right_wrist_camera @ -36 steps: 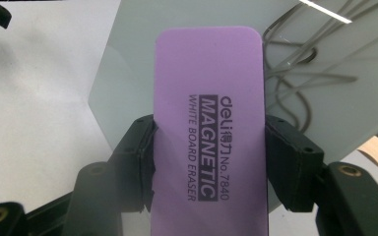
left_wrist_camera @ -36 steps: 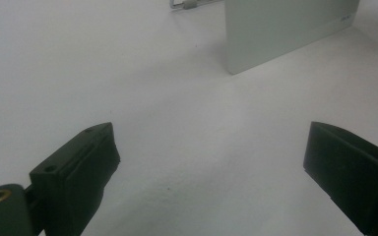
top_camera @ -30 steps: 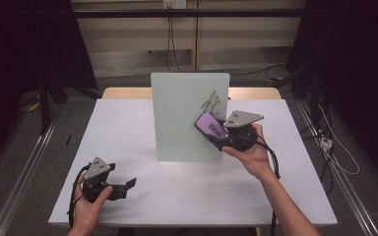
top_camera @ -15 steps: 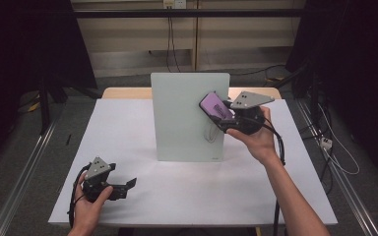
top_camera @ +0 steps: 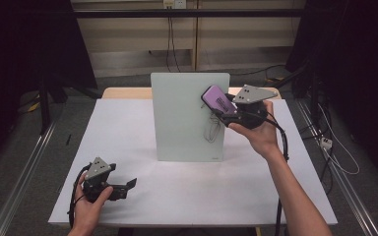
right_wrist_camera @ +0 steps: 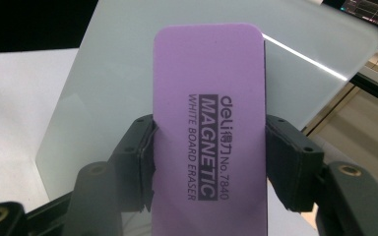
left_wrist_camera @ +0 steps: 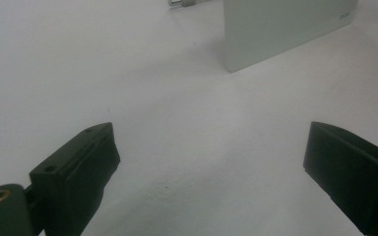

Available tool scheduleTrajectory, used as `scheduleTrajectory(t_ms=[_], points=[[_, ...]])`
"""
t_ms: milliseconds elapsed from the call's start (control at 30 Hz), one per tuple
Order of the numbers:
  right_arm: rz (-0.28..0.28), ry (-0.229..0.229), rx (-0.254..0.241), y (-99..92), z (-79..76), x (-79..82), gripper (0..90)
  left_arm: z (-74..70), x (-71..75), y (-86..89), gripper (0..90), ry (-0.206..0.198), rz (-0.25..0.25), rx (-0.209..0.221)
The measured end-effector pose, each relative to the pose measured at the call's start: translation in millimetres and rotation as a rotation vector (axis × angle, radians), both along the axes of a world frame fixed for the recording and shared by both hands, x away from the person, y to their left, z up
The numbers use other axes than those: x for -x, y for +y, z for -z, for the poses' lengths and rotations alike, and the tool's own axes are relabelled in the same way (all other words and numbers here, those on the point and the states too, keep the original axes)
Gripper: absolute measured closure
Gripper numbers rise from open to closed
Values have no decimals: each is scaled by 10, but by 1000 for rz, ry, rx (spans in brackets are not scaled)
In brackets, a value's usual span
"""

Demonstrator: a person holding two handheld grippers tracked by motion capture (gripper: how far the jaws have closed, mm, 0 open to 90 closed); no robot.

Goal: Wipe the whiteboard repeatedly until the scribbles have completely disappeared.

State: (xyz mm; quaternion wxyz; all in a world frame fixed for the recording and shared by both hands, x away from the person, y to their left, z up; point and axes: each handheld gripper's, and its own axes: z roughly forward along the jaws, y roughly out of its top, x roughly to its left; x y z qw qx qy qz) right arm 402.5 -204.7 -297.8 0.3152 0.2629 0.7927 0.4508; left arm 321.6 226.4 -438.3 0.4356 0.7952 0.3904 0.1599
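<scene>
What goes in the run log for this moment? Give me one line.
right gripper: shut on purple whiteboard eraser, at upright board near pen marks | left gripper: open, nothing held, low over white table

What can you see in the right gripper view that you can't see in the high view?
The right gripper view lets you read the black print on the purple eraser: "deli", "MAGNETIC", "WHITE BOARD ERASER No. 7840". It also shows the right gripper up close, its fingers pressing the eraser's two long sides.

The high view shows the left gripper low over the white table, both forearms, and a faint scribble on the upright whiteboard.

Both views show the eraser held up near the whiteboard's upper part.
</scene>
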Motion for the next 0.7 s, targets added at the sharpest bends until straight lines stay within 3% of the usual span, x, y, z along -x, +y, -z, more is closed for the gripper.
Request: scheduleTrajectory(t_ms=[333, 700], points=[[-16, 3, 26, 21, 152, 49, 419, 3, -1, -10, 60, 3, -1, -5], [-34, 45, 23, 89, 316, 92, 420, 2, 0, -12, 60, 2, 1, -6]])
